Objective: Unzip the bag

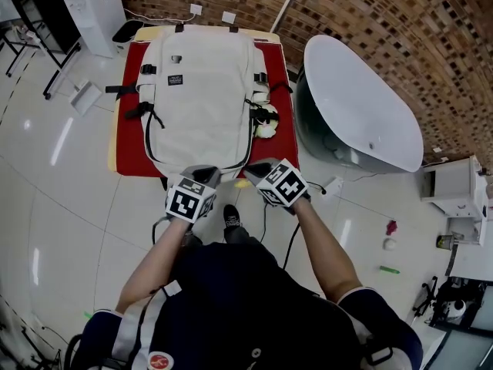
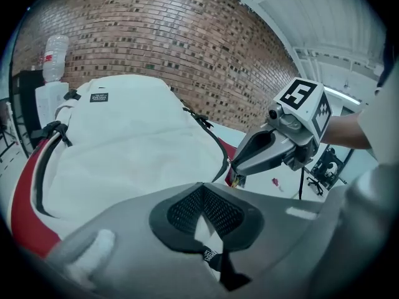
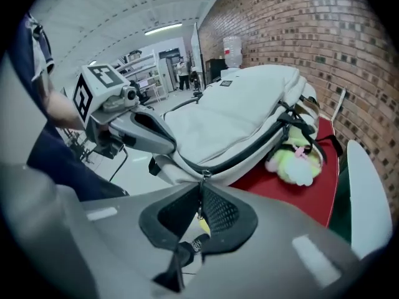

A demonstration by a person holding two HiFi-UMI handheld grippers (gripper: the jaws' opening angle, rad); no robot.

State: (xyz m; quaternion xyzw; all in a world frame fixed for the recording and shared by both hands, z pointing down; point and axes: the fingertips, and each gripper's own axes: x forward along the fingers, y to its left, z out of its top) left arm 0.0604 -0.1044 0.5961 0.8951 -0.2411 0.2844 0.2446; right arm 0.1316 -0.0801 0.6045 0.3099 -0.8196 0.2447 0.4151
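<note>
We find the cream backpack lying flat on a red-covered table beside the brick wall, its near edge towards the person. Both grippers are at that near edge, close beside each other. The left gripper has its jaws closed on a fold of the backpack's pale fabric, which shows between the black pads. The right gripper has its jaws closed on the zipper pull, with a small yellow tag hanging just below the pinch. From the slider, the dark zip track runs away along the bag's side; we cannot tell whether any of it is parted. A pale green-and-white plush toy rests against the backpack's right side on the red cover. A white bathtub stands on the floor to the right of the table.
</note>
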